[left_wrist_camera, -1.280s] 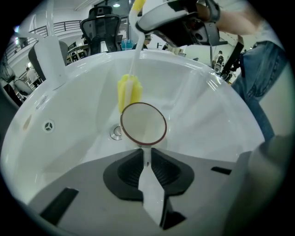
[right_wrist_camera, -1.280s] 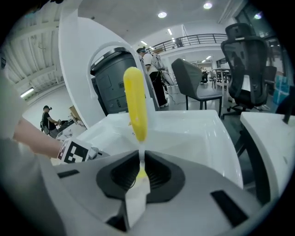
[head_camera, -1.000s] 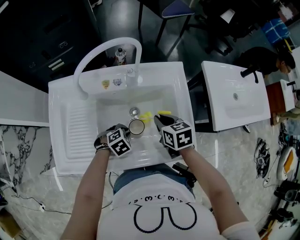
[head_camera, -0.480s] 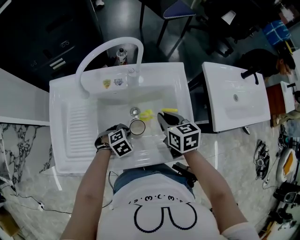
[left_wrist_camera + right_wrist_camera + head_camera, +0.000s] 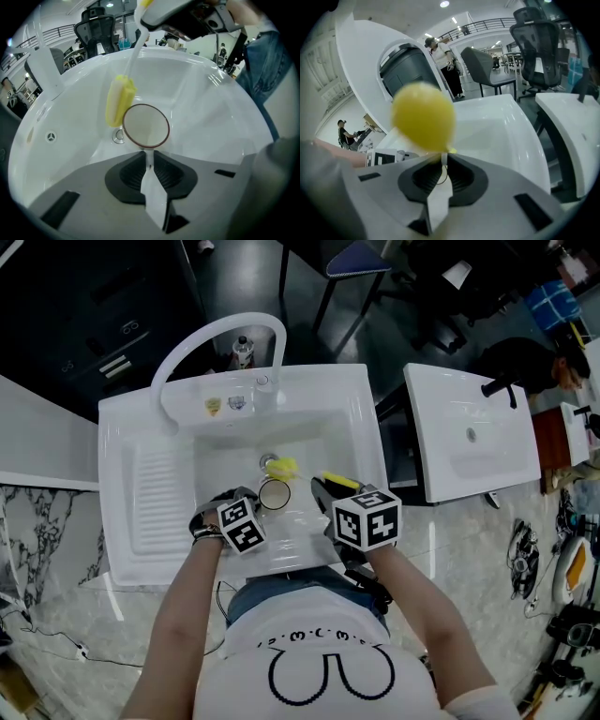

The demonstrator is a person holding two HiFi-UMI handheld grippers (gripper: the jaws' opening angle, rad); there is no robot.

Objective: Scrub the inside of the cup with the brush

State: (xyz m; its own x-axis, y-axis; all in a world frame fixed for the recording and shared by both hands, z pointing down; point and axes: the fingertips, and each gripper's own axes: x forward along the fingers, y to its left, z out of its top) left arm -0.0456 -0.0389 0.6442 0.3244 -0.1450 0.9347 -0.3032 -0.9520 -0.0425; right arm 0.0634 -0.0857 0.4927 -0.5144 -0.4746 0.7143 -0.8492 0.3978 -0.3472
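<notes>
Seen from the head camera, a person leans over a glossy white sink (image 5: 122, 427) with a tall arched faucet (image 5: 216, 338), holding a gripper in each hand.

The left gripper (image 5: 150, 157) has its jaws closed almost together on the near wall of the cup (image 5: 146, 125). The thin wall is pinched between the ribbed black pads just below the rim. The cup is round, pale and smooth inside, with a narrow dark reddish-brown rim. Its mouth opens toward the left gripper's camera. It sits in the middle of the basin, near the front wall.

The right gripper (image 5: 443, 159) has its jaws clamped on the slim white handle of the brush (image 5: 119, 101). The brush head is a soft, rounded, bright yellow lump, blurred in the right gripper view because it is so close. In the left gripper view the head lies outside the cup, just beside the far left of its rim, which overlaps it, and above the round metal drain (image 5: 268, 463). Whether head and rim touch cannot be told. The handle slants up and away to the right gripper's jaws.
</notes>
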